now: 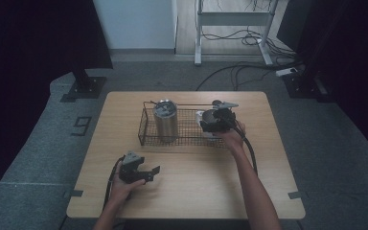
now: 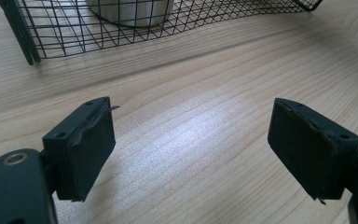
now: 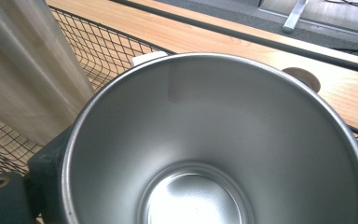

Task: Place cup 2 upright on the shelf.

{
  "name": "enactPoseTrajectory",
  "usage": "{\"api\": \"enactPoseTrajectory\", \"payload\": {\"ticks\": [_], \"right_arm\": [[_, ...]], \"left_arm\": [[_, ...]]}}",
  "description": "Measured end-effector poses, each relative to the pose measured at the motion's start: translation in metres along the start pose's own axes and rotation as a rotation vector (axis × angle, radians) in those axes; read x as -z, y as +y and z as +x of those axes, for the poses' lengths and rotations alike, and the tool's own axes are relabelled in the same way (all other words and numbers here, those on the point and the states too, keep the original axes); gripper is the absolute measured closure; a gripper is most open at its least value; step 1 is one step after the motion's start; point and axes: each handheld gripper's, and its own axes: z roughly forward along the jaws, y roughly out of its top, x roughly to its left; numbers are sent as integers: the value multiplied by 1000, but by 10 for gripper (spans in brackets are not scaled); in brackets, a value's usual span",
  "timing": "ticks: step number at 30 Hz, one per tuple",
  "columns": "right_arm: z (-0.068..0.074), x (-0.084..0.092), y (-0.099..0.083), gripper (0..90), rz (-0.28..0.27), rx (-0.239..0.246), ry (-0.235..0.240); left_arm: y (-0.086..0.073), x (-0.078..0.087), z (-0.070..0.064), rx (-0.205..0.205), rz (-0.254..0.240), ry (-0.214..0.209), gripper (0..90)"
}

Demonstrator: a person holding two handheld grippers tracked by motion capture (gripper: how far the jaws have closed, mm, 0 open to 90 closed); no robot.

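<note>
Desk: pale wood, grey carpet around it.
Basket: black wire, on the desk's far half.
Tumbler: tall, steel, upright at the basket's left end.
Cup: steel, at the basket's right end.
Right gripper: jaws grasping the cup.
Left gripper: jaws released, empty, over bare desk.

A light rectangular wooden bench stands on grey carpet floor. Dark black curtains hang at both sides. Behind, a pale wall, a white metal desk frame and loose black cables on the floor. Light is dim.
</note>
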Motion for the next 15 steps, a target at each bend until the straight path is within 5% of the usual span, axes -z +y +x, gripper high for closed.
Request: {"api": "enactPoseTrajectory", "payload": {"ticks": [15], "right_arm": [[0, -7, -4, 62, 25, 4, -4]], "left_arm": [[0, -1, 0, -1, 8, -2, 150]]}}
